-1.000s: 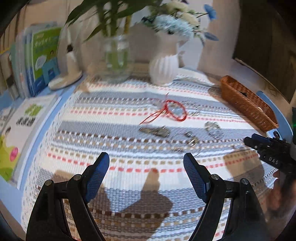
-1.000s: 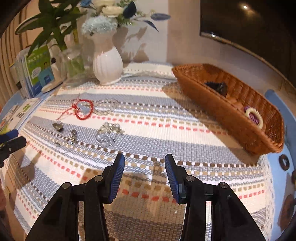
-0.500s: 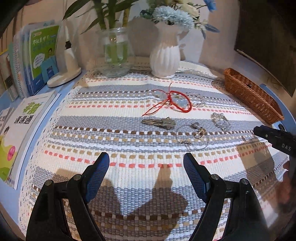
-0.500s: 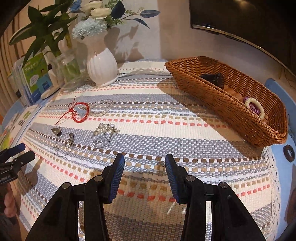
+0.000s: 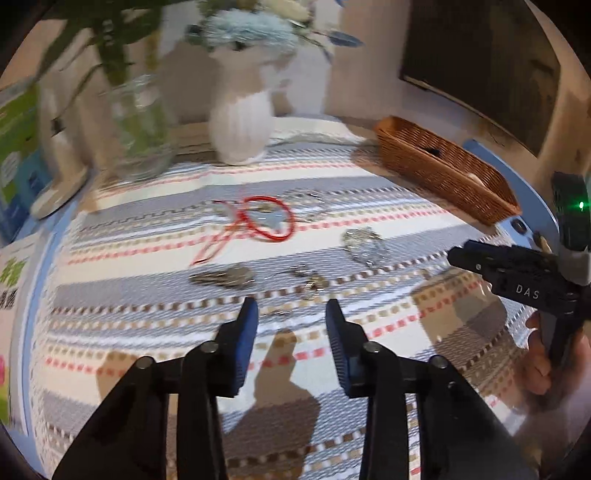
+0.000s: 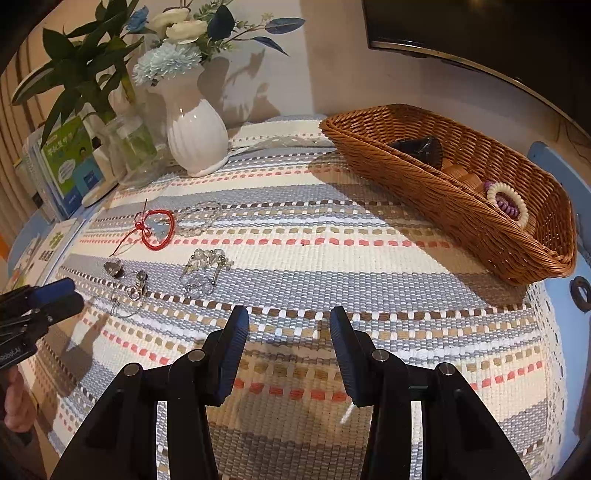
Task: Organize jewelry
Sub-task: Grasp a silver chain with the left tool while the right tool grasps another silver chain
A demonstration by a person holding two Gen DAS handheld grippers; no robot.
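Observation:
Several jewelry pieces lie on the striped woven cloth (image 6: 295, 229): a red cord bracelet (image 6: 158, 229), a clear bead bracelet (image 6: 205, 271), a thin silver ring chain (image 6: 129, 291) and a small metal charm (image 6: 113, 267). The wicker basket (image 6: 436, 192) at the right holds a cream and purple coil tie (image 6: 506, 203) and a dark item (image 6: 421, 146). My left gripper (image 5: 291, 325) is open and empty, just short of the silver chain (image 5: 308, 282). My right gripper (image 6: 289, 332) is open and empty above the cloth, near the bead bracelet.
A white vase of flowers (image 6: 194, 136) and a glass jar with a plant (image 6: 133, 151) stand at the back. Books (image 6: 70, 162) stand at the left. A dark screen (image 6: 480, 33) hangs behind the basket.
My left gripper has moved forward toward the silver chain and its jaws have narrowed. My right gripper has shifted slightly closer to the cloth.

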